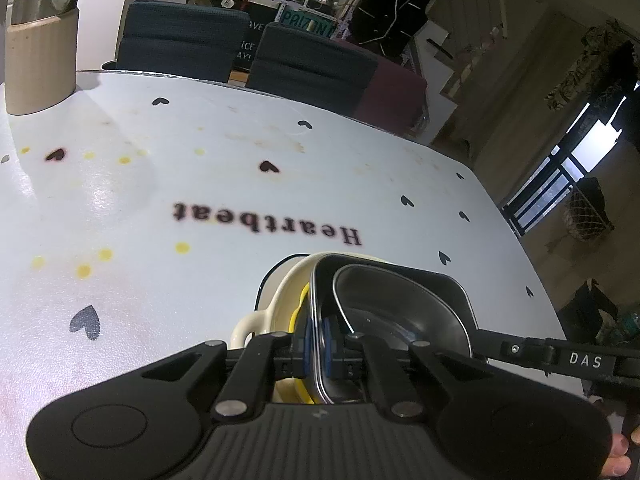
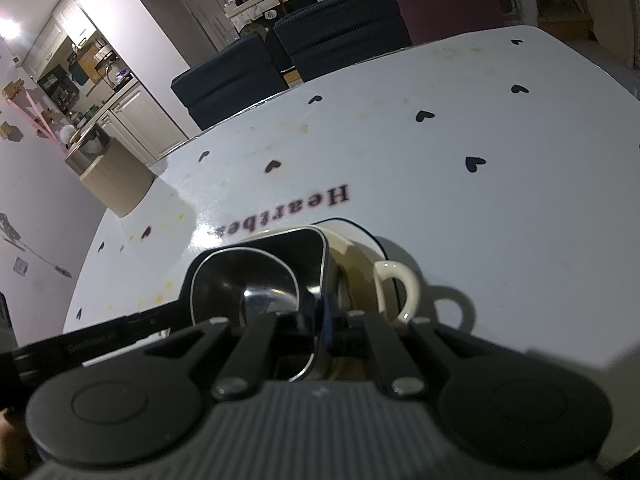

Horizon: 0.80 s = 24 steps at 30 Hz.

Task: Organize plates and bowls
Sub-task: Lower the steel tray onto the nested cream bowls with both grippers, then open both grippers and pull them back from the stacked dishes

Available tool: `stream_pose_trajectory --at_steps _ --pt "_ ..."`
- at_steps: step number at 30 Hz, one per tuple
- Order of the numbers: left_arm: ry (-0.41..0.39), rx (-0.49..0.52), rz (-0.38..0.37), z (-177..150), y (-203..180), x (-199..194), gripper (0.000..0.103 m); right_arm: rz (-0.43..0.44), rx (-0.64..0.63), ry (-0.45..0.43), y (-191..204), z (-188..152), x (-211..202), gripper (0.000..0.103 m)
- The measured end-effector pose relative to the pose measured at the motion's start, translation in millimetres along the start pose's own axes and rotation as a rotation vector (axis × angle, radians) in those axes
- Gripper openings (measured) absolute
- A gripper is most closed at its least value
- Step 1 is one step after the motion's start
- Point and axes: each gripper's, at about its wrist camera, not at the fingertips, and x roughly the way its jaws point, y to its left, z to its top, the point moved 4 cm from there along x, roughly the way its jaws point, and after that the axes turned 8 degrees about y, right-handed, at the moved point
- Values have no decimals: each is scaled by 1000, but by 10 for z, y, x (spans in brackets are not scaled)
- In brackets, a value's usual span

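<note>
Left wrist view: the left gripper (image 1: 320,344) is clenched on the near rim of a dark metal tray (image 1: 320,300), its blue pads (image 1: 308,336) pinching the thin edge from either side. The tray sits inside a cream handled dish (image 1: 276,300), with a smaller steel bowl (image 1: 384,300) nested in it; the whole stack rests on the white heart-print tablecloth (image 1: 200,184), just this side of the word "Heartbeat". The tray's long axis runs away from the claw, toward the far chairs, so the grasped rim is one of its long side walls. The right gripper's arm (image 1: 560,356) comes in from the right edge and reaches the stack's opposite side. A beige canister (image 1: 40,60) stands well apart at the far left corner.

Right wrist view: the right gripper (image 2: 320,336) is likewise shut on the tray's (image 2: 320,264) rim, here the wall nearest the cream dish's looped handle (image 2: 396,292), which sticks out to the right and casts a shadow on the cloth (image 2: 480,200). The steel bowl (image 2: 248,284) lies left of the claw, inside the tray. The other gripper's arm (image 2: 100,332) enters from the left.

Judgement: both claws hold opposite long walls of the same tray, neither nearer than the other. Any lift likely turns on keeping the two rims level so the loose bowl inside does not slide.
</note>
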Motion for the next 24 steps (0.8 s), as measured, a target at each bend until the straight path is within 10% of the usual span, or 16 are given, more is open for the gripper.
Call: stream_pose_trajectory --at_steps 10,13,17,24 --pt "12 15 23 -26 -6 -112 14 -47 -36 -1 8 18 -29 13" --pt "-11 16 29 -45 -23 -256 30 -74 -60 -41 29 17 -138 14" --pt "-48 25 35 -74 -61 -501 66 -72 -85 -112 66 -7 -347 52" --pt "-161 92 71 -201 -246 -1043 102 -119 -184 -272 247 -113 -823 74"
